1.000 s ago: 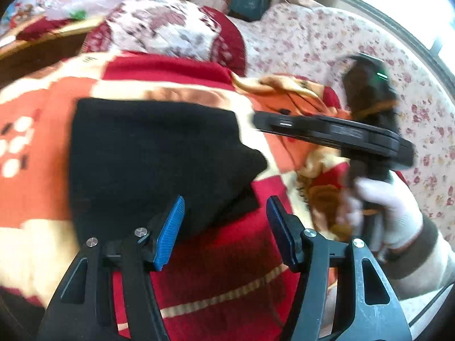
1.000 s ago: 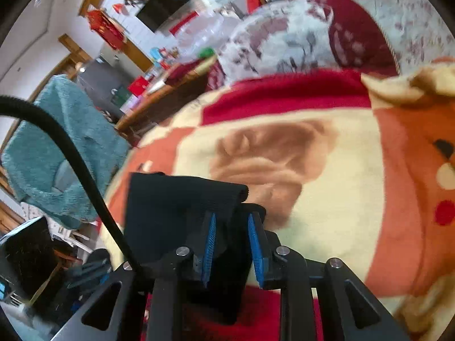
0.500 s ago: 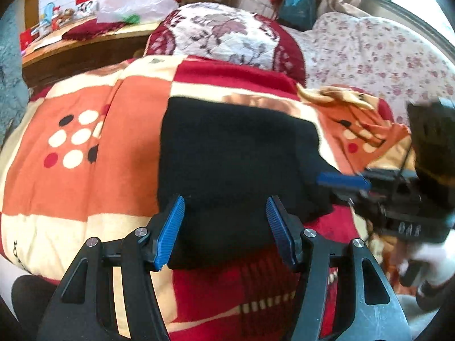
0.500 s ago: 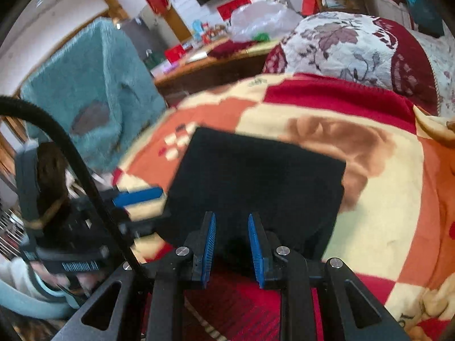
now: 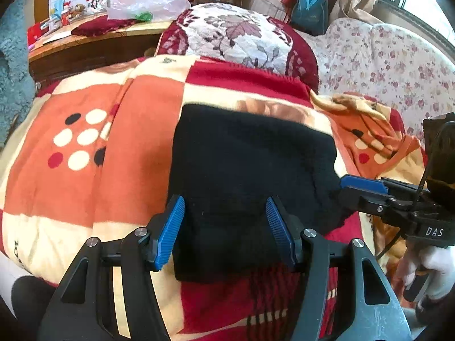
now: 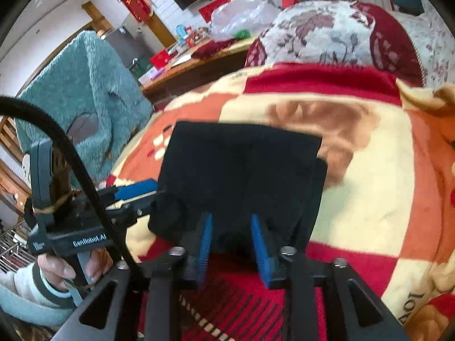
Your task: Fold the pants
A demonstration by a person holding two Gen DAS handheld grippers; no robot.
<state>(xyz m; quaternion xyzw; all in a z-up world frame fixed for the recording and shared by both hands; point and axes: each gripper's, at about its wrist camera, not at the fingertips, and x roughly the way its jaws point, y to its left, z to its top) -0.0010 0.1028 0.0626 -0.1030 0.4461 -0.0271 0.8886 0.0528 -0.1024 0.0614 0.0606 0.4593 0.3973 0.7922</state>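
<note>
The black pants (image 5: 250, 176) lie folded into a rough rectangle on the patterned blanket (image 5: 119, 176). They also show in the right wrist view (image 6: 241, 170). My left gripper (image 5: 226, 227) is open over the near edge of the pants. My right gripper (image 6: 231, 244) is open at the near right corner of the pants; it shows at the right of the left wrist view (image 5: 366, 190). The left gripper appears at the left of the right wrist view (image 6: 133, 196), by the pants' left corner. Neither gripper holds cloth.
A floral pillow (image 5: 236, 34) lies behind the blanket. A flowered sofa cover (image 5: 384, 65) is on the right. A wooden desk (image 5: 85, 42) with clutter and a plastic bag stands at the back left. A teal fleece (image 6: 82, 85) hangs to the left.
My right gripper has opened wider and let go of the pants' edge. The left gripper has swung to face the pants squarely. The pants have settled flat.
</note>
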